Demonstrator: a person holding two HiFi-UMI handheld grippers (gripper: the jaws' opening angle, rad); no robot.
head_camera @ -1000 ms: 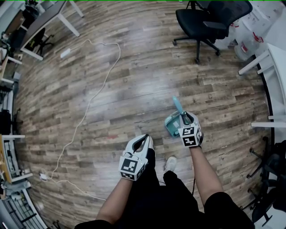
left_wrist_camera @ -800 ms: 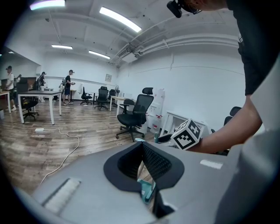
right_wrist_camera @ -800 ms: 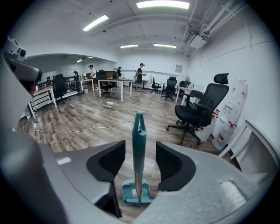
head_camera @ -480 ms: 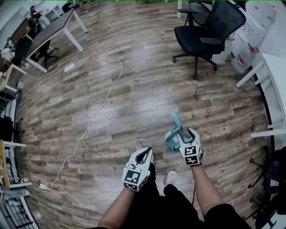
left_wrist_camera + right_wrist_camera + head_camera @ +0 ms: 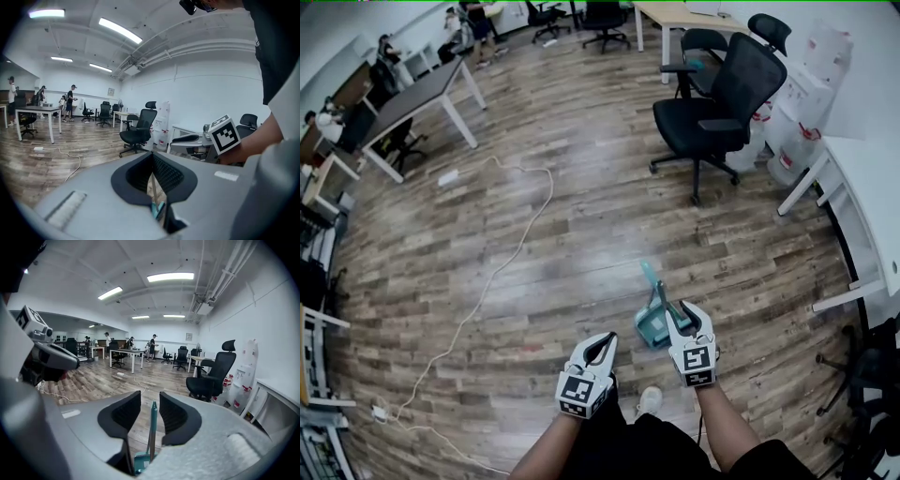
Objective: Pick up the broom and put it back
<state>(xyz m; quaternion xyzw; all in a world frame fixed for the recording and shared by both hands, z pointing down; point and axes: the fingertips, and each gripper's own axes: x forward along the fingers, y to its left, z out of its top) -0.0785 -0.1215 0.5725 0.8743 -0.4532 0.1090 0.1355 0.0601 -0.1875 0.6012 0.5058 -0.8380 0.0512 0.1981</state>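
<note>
Looking down, I see a wood-plank floor (image 5: pixel 581 187) running across an open office, with a white cable (image 5: pixel 502 253) snaking over it and a black office chair (image 5: pixel 712 103) beyond. My right gripper (image 5: pixel 684 314) has its jaws partly apart, just closing, gripping nothing. The teal broom (image 5: pixel 649 277) stands upright in its dustpan (image 5: pixel 649 330) just ahead, framed in their gap. My left gripper (image 5: pixel 600 342) is pinched together, empty.

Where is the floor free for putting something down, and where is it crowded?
Free: the wood floor between the white cable and the black chair. Crowded: the right edge, with water jugs and white table, and around the broom.
</note>
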